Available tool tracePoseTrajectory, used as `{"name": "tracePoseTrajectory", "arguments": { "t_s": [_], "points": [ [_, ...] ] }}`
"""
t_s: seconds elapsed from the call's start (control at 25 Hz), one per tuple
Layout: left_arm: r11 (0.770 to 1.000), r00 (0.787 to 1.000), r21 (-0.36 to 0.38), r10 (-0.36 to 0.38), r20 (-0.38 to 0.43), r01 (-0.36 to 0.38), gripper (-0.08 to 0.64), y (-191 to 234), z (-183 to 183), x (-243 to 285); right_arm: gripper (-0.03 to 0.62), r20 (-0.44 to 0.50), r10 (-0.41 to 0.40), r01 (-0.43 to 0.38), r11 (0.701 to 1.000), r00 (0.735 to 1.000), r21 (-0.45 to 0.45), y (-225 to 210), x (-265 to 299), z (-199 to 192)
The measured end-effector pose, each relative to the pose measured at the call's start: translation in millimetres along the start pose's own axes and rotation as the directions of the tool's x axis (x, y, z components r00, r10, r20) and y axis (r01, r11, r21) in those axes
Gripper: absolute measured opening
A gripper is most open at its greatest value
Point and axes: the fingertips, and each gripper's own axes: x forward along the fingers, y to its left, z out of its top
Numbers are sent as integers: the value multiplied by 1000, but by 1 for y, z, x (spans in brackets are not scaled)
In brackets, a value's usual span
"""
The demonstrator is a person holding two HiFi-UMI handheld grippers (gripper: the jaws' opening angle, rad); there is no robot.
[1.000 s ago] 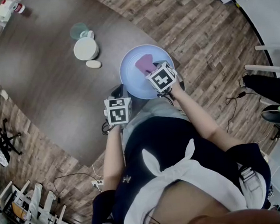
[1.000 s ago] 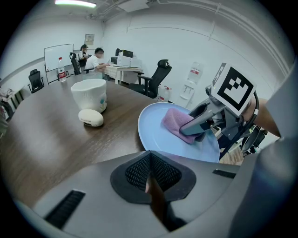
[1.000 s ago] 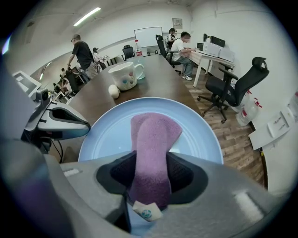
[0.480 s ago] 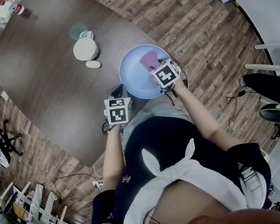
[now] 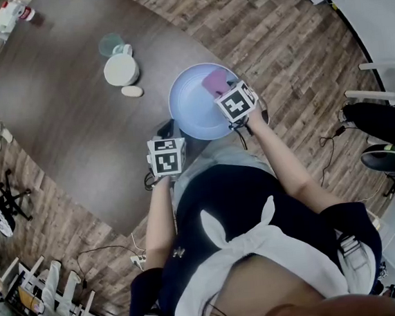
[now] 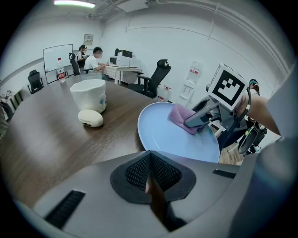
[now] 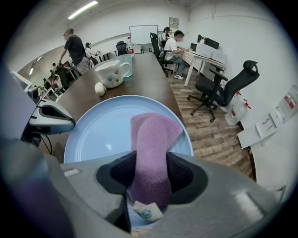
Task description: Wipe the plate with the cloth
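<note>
The right tool [image 7: 150,179] pinches a fleecy purple cloth [image 7: 154,135] — white tag [image 7: 146,212], round teal mark, text illegible — lying on the round pale-blue plate [image 7: 98,135]. The left tool [image 6: 150,179], pressed together, sits beside the plate.

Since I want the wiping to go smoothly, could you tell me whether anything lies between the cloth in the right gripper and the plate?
Nothing visible does. The purple fleece cloth, clamped in the right gripper, lies on the round light-blue plate; the white mug and white oval object stand apart on the brown table.
</note>
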Motion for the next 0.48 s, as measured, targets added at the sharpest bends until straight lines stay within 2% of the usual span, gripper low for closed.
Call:
{"name": "tracePoseTrajectory", "arguments": {
  "t_s": [0.24,0.48],
  "points": [
    [1000,1000,-2,0,-2,0,5,-1,0,0,187,23,-27,28,999,999,-40,-5,-6,4],
    [1000,1000,2,3,5,-3,5,1,0,1,187,19,-35,36,999,999,-37,-6,-8,1]
  ]
}}
